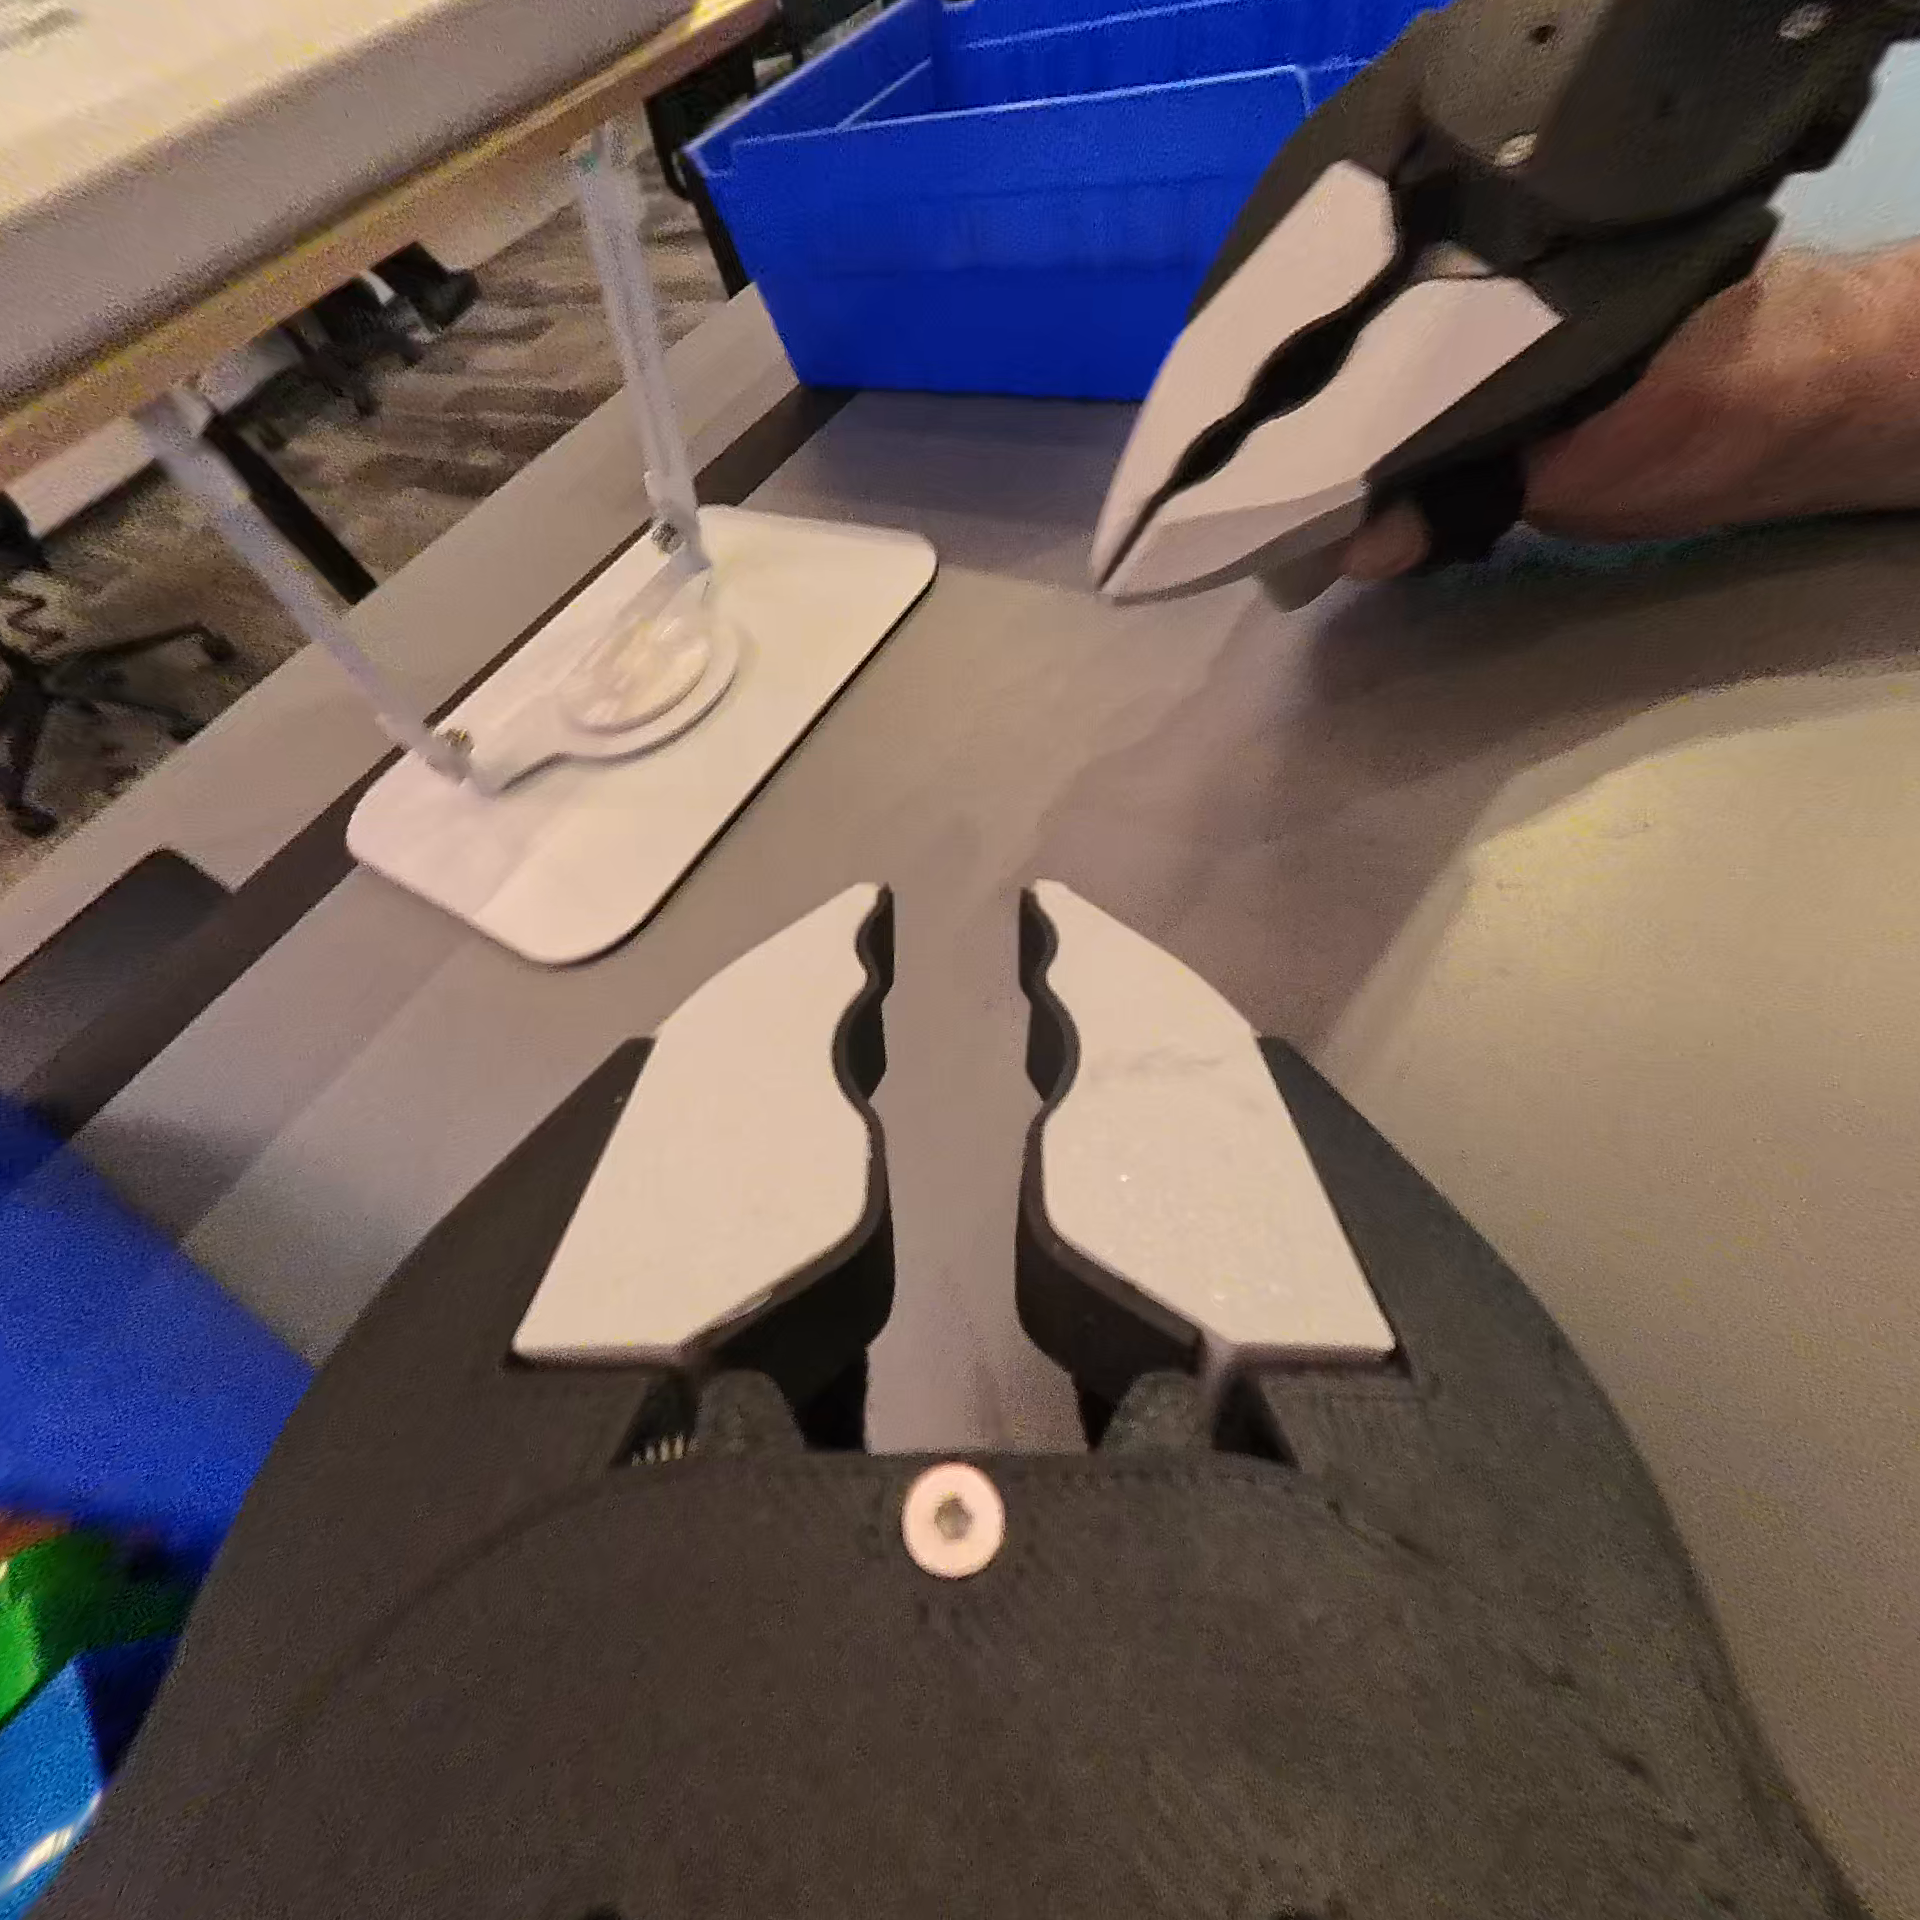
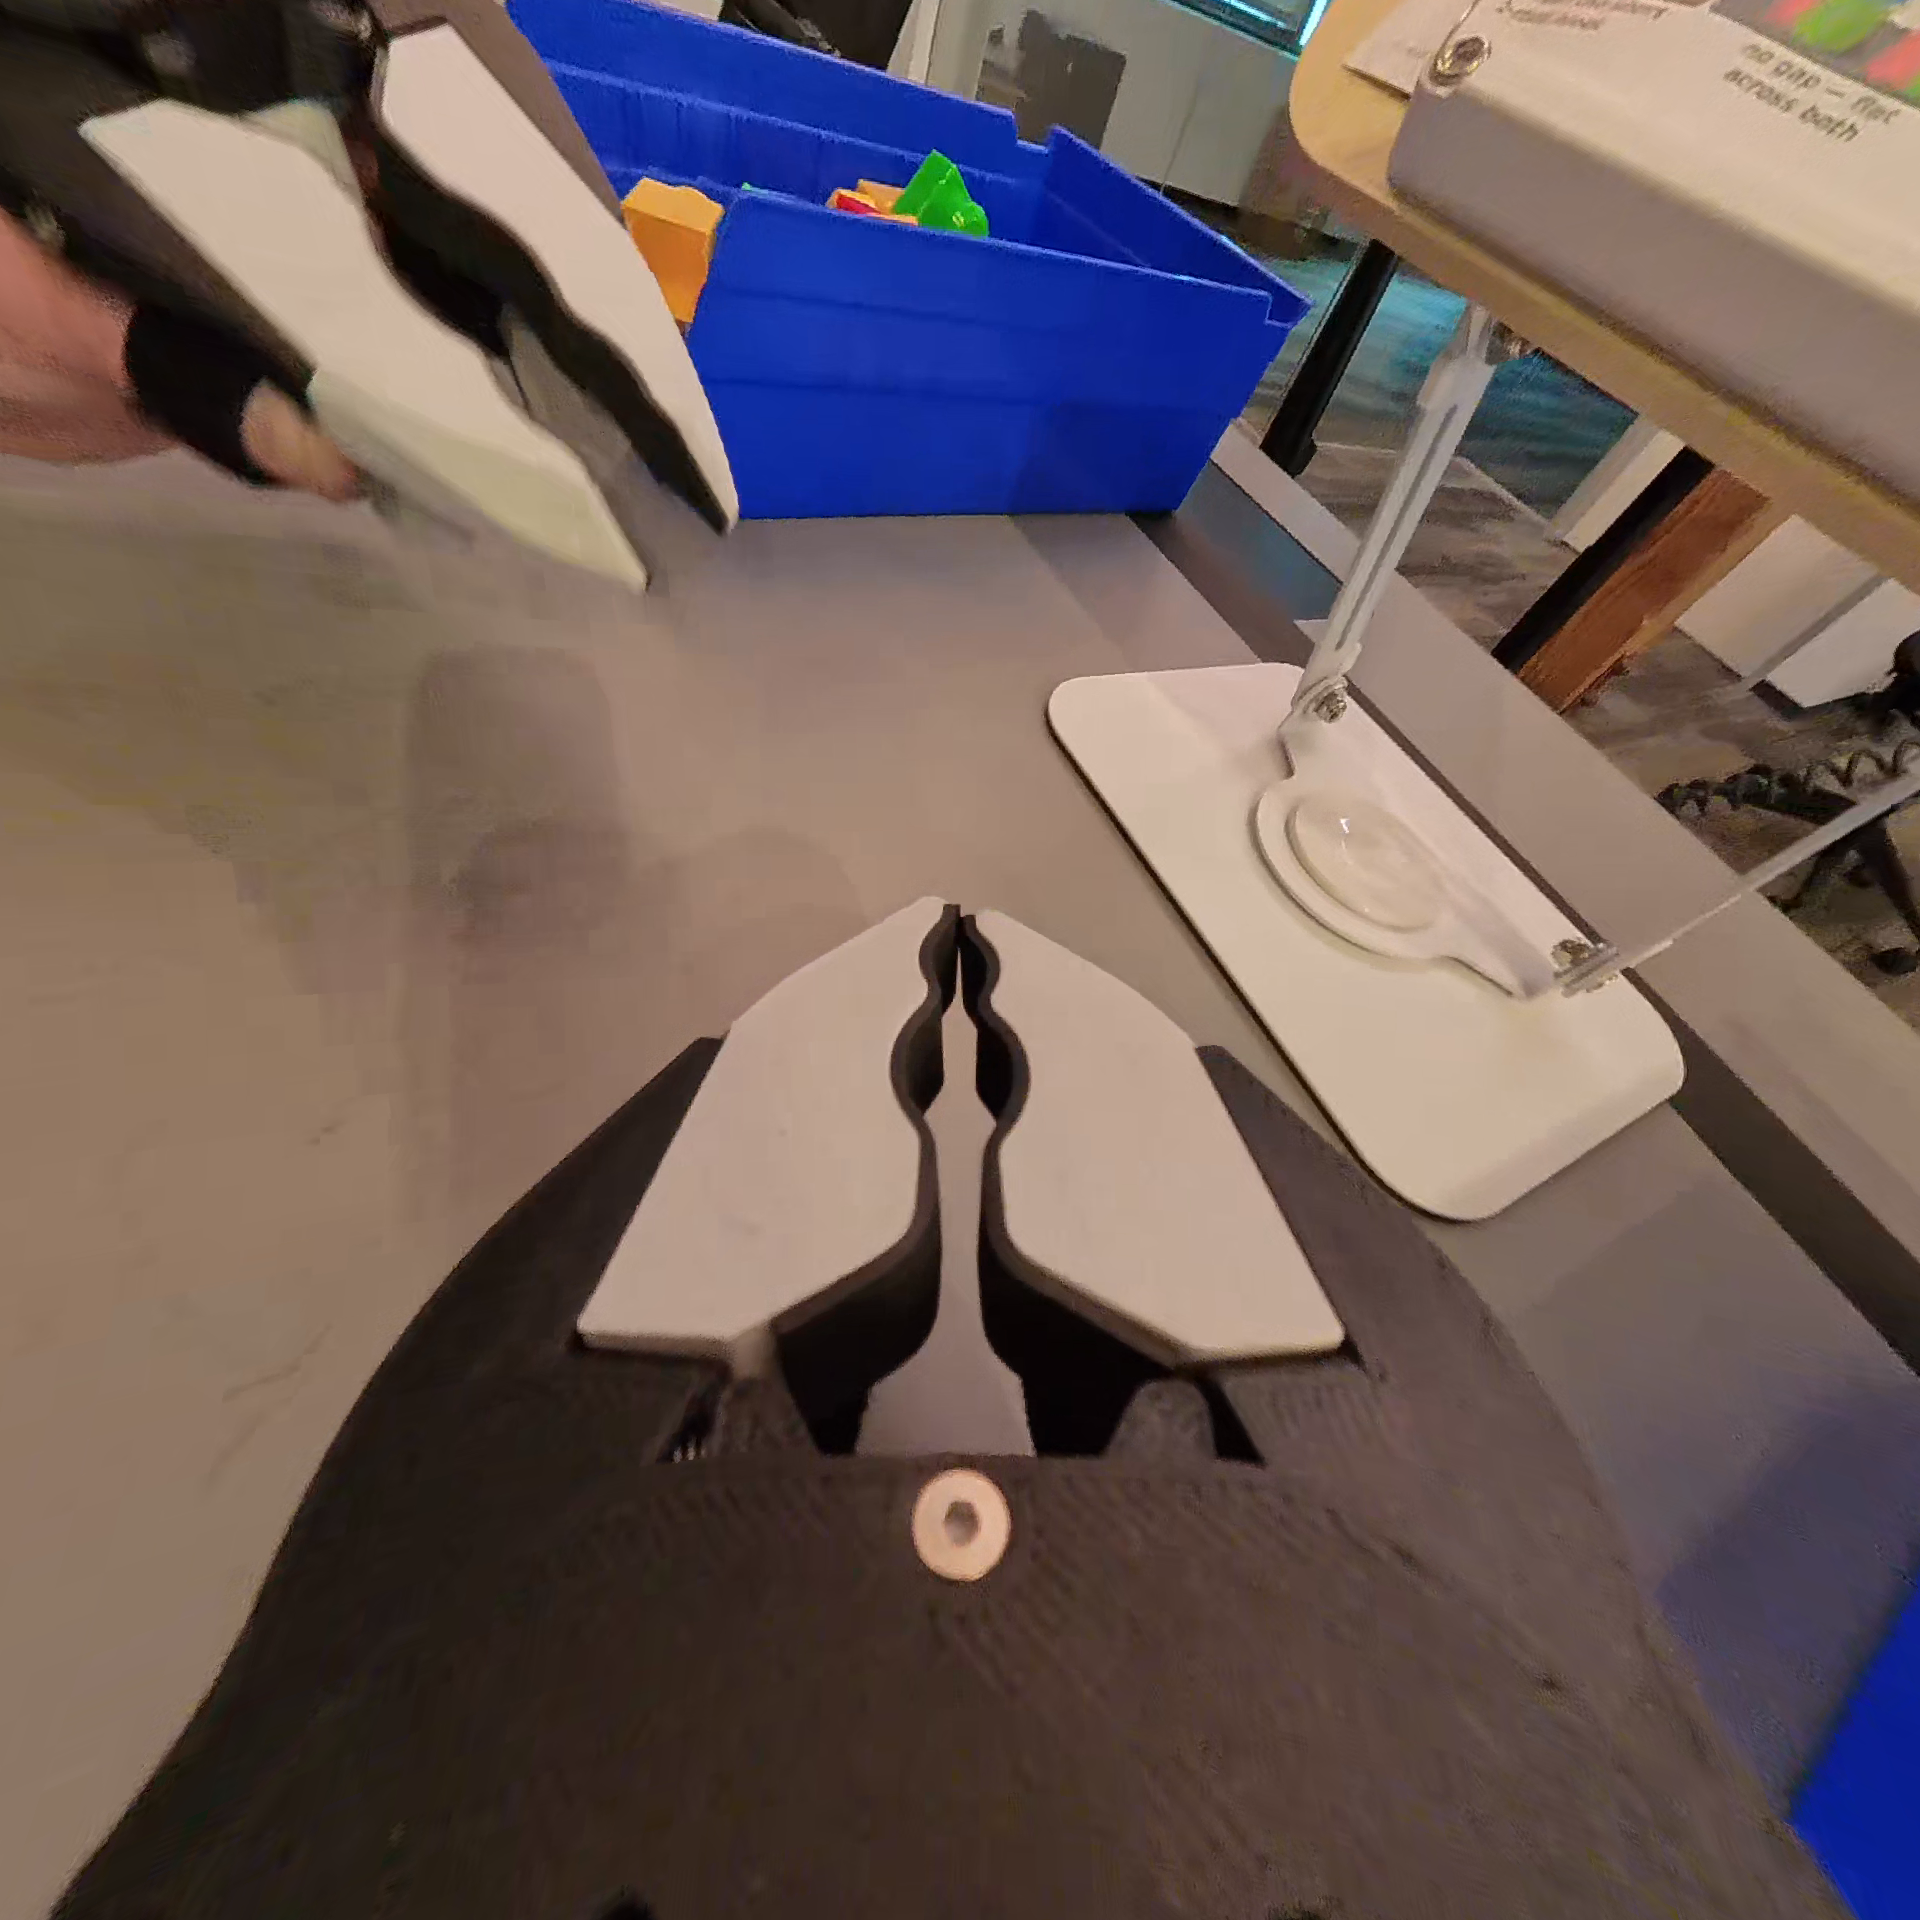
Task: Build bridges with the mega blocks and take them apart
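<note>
My left gripper (image 1: 956, 894) is open over the bare grey table (image 1: 1039, 727), with nothing between its fingers. It also shows at the upper left of the right wrist view (image 2: 681, 540), jaws apart. My right gripper (image 2: 958, 914) is shut with its tips together on nothing, low over the table. It also shows at the upper right of the left wrist view (image 1: 1117, 577), tips closed. Mega blocks lie in a blue bin (image 2: 987, 416) at the back: an orange block (image 2: 673, 244) and a green block (image 2: 940, 197). No block stands on the table between the grippers.
A white stand base (image 2: 1351, 935) with thin metal legs sits near the table's edge, and also shows in the left wrist view (image 1: 665, 727). A second blue bin (image 1: 114, 1299) holding a green block (image 1: 52, 1621) is at the lower left. A person's hand (image 1: 1714, 416) holds the right gripper. The tips of one gripper are about 10 centimetres away from the tips of the other.
</note>
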Demonstrator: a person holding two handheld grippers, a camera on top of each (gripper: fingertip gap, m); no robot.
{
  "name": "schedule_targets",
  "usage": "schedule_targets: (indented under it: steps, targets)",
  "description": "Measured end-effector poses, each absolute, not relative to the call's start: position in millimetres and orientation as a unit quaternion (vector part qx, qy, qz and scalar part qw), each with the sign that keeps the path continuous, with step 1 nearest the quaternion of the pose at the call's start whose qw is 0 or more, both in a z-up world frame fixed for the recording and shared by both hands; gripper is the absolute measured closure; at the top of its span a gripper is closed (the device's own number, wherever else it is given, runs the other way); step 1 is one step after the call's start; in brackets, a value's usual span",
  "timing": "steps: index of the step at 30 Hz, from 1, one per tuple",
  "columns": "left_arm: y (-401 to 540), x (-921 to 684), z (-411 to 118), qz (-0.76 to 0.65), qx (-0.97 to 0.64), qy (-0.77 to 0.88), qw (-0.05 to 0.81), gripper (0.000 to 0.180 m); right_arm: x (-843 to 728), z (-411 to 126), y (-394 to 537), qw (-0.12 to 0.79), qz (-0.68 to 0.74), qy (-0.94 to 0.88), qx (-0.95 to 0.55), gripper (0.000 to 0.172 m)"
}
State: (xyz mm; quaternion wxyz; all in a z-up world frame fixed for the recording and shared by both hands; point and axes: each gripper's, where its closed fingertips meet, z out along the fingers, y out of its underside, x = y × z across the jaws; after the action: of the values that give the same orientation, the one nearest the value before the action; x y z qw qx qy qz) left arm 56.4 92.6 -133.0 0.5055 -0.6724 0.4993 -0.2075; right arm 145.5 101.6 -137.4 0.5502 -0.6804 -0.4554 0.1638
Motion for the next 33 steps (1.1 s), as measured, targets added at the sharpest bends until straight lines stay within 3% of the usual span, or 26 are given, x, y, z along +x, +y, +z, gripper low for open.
schedule_targets:
  steps: [3, 6, 27, 33]
  targets:
    - [96.0, 79.8, -134.4, -0.191, -0.655, 0.508, 0.525, 0.161, 139.4, -139.5, 111.9, 0.548, 0.174, -0.445, -0.686, 0.172]
    - [98.5, 95.8, -130.2, -0.224, -0.645, 0.501, 0.532, 0.180, 134.0, -135.8, 116.4, 0.553, 0.191, -0.432, -0.686, 0.172]
    - [103.1, 85.2, -115.1, -0.286, -0.644, 0.454, 0.545, 0.180, 141.7, -139.2, 111.6, 0.546, 0.189, -0.444, -0.685, 0.172]
    - [104.6, 84.7, -116.4, -0.274, -0.648, 0.457, 0.544, 0.172, 141.8, -140.1, 110.1, 0.544, 0.189, -0.448, -0.684, 0.172]
